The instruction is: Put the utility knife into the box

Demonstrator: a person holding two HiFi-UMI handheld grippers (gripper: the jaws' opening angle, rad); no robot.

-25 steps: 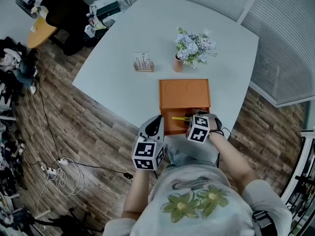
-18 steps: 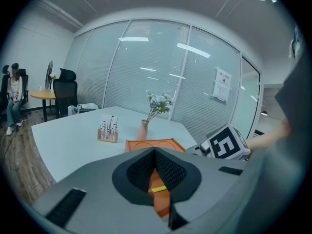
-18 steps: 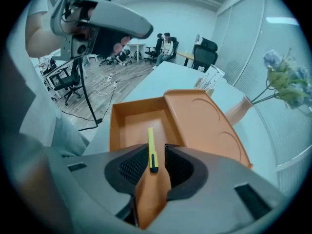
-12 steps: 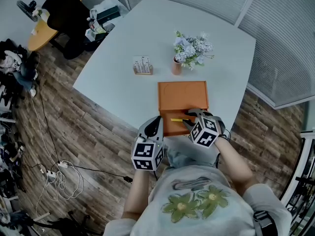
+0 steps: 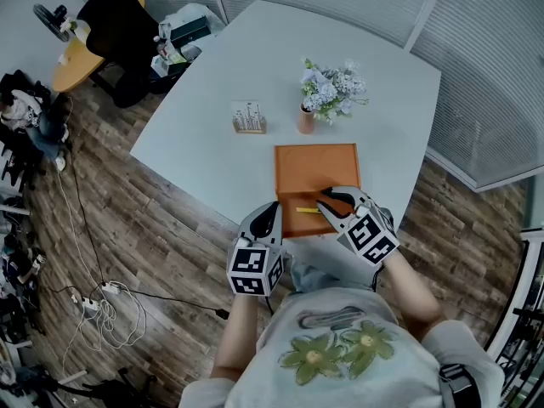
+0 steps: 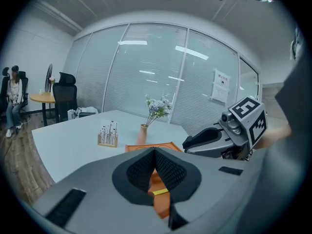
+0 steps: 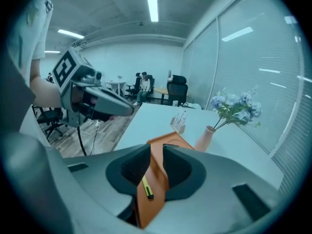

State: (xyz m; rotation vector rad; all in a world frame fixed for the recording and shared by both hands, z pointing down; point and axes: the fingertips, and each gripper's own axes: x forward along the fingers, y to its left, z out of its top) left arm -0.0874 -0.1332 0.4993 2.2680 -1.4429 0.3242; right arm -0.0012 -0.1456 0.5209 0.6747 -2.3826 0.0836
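From the head view, the orange box (image 5: 316, 168) sits at the near edge of the pale surface (image 5: 255, 58), and the yellow utility knife (image 5: 308, 210) lies inside its open front part. The two tools hover at that end, but their jaws cannot be read from above. The left gripper view shows the left tool (image 6: 155, 151) closed, with its pads meeting at the tips and gripping nothing. Box and knife show only as a sliver below those pads. The right gripper view shows the right tool (image 7: 157, 147) with its jaws apart and closing. No pad presses on anything, and the box and knife show through the gap. Only the head view shows the vase of flowers (image 5: 327, 92) and the small wooden stand (image 5: 249, 117) together beyond the box.
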